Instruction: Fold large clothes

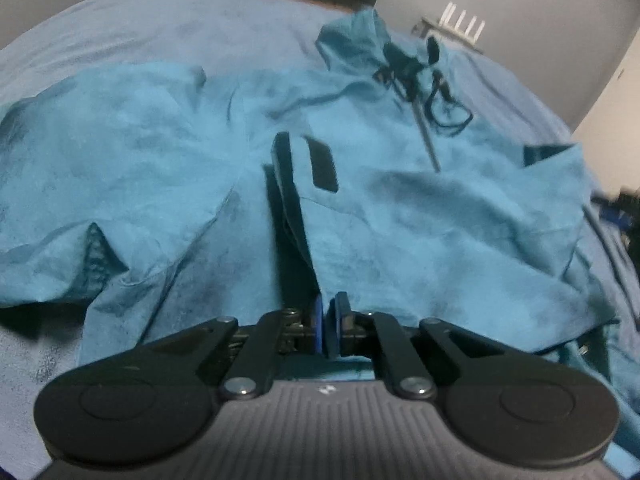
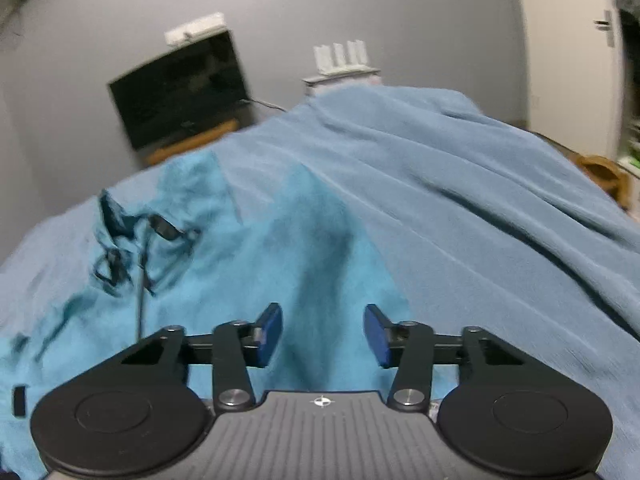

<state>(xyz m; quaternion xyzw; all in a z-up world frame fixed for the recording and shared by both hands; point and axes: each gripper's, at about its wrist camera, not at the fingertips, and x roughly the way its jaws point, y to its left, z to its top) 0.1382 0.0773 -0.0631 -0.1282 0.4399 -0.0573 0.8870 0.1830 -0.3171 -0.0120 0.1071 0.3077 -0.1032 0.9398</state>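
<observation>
The teal hooded jacket (image 1: 400, 208) lies spread on the bed (image 1: 160, 28), hood (image 1: 356, 36) and drawstrings (image 1: 436, 92) at the far end; this looks like the gathering stage before the first fold. The left gripper (image 1: 329, 326) sits at the near hem by the open front, fingers pressed together, seemingly pinching the cloth edge; the right gripper (image 2: 322, 334) hovers over the jacket's side, fingers spread, holding nothing; next it needs its own grip on the fabric.
</observation>
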